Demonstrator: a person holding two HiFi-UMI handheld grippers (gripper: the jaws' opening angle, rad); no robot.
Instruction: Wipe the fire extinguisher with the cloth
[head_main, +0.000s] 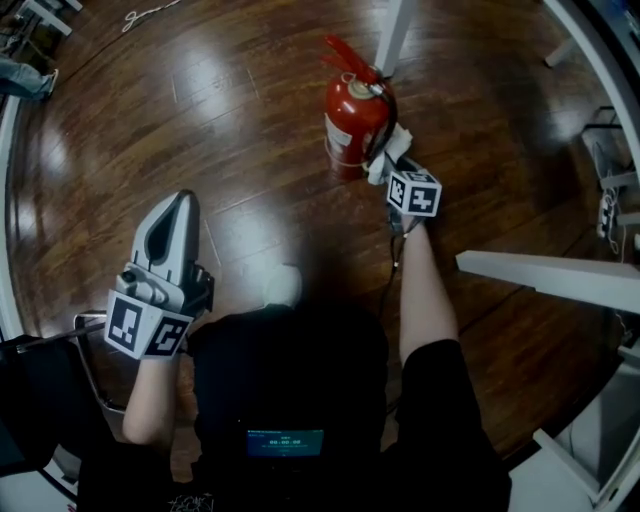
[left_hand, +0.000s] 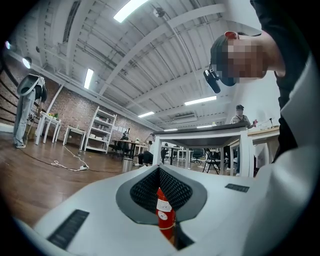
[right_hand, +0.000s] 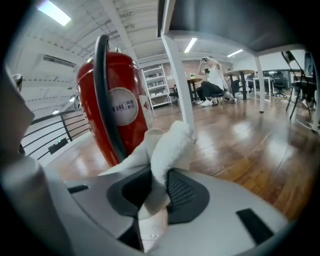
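Wiping with the right gripper (right_hand: 157, 195), which is pinching a white cloth (right_hand: 167, 142) right at the red fire extinguisher (head_main: 355, 120) standing on the wood floor (head_main: 230, 120). I'd press gently so it doesn't tip, and work around the black hose (right_hand: 107, 100). The left gripper (head_main: 178, 210) is closed, empty, well apart.

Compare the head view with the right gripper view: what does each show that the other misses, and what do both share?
Only the head view: the left gripper, well apart from the fire extinguisher, the person's forearms, and the extinguisher's red top handle. Only the right gripper view: how the right gripper has its jaws shut on the white cloth, the round label, and people at far desks. Both: the red extinguisher with its black hose, the cloth beside it, the wooden floor, a white table leg.
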